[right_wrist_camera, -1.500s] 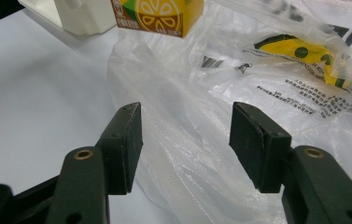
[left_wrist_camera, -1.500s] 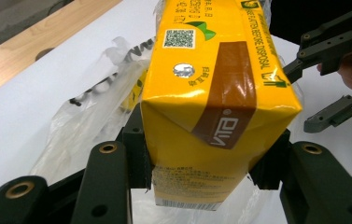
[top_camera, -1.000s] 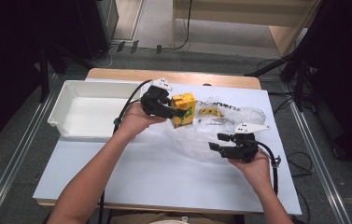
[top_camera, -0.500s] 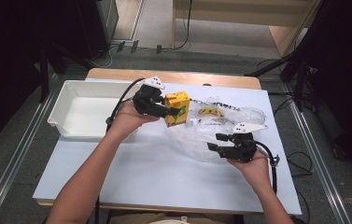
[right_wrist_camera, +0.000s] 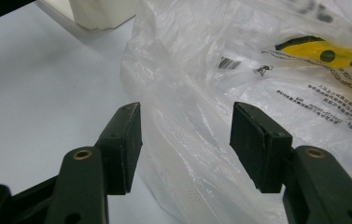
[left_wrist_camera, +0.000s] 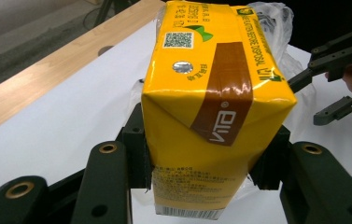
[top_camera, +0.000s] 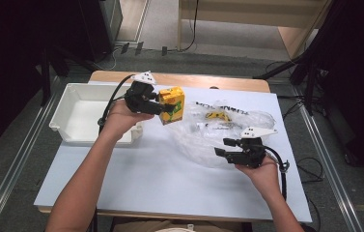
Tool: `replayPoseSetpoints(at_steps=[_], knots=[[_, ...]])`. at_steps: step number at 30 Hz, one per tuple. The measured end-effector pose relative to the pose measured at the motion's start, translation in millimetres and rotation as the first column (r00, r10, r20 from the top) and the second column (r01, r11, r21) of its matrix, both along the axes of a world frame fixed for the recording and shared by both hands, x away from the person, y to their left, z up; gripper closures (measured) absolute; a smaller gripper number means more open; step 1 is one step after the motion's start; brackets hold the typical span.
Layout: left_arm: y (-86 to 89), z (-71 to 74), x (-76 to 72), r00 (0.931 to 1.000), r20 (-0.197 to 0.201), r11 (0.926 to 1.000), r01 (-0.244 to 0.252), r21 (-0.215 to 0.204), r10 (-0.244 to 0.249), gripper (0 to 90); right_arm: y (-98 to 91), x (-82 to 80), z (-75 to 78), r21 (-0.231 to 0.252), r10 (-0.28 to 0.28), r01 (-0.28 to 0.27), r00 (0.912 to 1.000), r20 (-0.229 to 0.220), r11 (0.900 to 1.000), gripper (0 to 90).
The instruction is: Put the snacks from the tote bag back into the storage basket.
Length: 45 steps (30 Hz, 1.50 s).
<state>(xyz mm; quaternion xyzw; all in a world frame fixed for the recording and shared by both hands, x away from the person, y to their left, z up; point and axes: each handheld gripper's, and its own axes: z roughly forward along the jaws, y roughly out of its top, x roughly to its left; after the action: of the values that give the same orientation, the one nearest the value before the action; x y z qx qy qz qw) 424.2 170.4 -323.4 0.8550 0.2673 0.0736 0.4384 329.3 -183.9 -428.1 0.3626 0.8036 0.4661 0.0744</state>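
The left gripper pinches a glossy yellow-and-brown rectangular drink carton just beside the crinkled clear plastic bag, whose edge lies between the right gripper's spread jaws.

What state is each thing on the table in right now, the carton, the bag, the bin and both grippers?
Yellow drink carton: sealed, lifted clear of the table, clamped.
Left gripper: shut on the carton's sides.
Plastic bag: crumpled, lying on the table.
Right gripper: jaws open, bag film between them, unpinched.
White bin: upright, nothing seen inside.
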Motion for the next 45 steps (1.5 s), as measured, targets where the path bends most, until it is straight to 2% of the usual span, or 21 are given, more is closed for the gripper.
replayPoseSetpoints(at_steps=[5, 9, 21, 36, 45], knots=[[6.6, 1.0, 2.0, 0.9999, 0.000, 0.9997, -0.014, 0.017, 0.014, 52.3, 0.7, -0.5, 0.2, 0.003, 0.006, -0.006, 1.0000, 0.002, 1.0000, 44.3], [13.7, 1.3, 4.9, 0.9995, -0.015, 0.9996, -0.026, 0.011, 0.026, 52.3, 0.5, -0.8, 0.5, 0.004, 0.006, -0.006, 1.0000, 0.000, 1.0000, 44.3], [35.3, 7.0, 8.9, 0.9961, -0.013, 0.9962, -0.087, 0.004, 0.087, 52.3, 0.3, -0.6, 0.5, 0.010, 0.007, -0.007, 1.0000, -0.001, 0.9999, 44.3], [61.4, 17.1, 10.3, 0.9856, 0.000, 0.9856, -0.169, 0.009, 0.169, 52.3, -1.6, 0.2, 0.6, 0.019, -0.001, 0.001, 1.0000, -0.001, 0.9998, 44.3], [75.3, 17.7, 12.2, 0.9801, -0.003, 0.9800, -0.199, 0.011, 0.199, 52.3, -1.2, 0.4, 0.2, 0.009, -0.002, 0.002, 1.0000, 0.000, 1.0000, 44.2]])
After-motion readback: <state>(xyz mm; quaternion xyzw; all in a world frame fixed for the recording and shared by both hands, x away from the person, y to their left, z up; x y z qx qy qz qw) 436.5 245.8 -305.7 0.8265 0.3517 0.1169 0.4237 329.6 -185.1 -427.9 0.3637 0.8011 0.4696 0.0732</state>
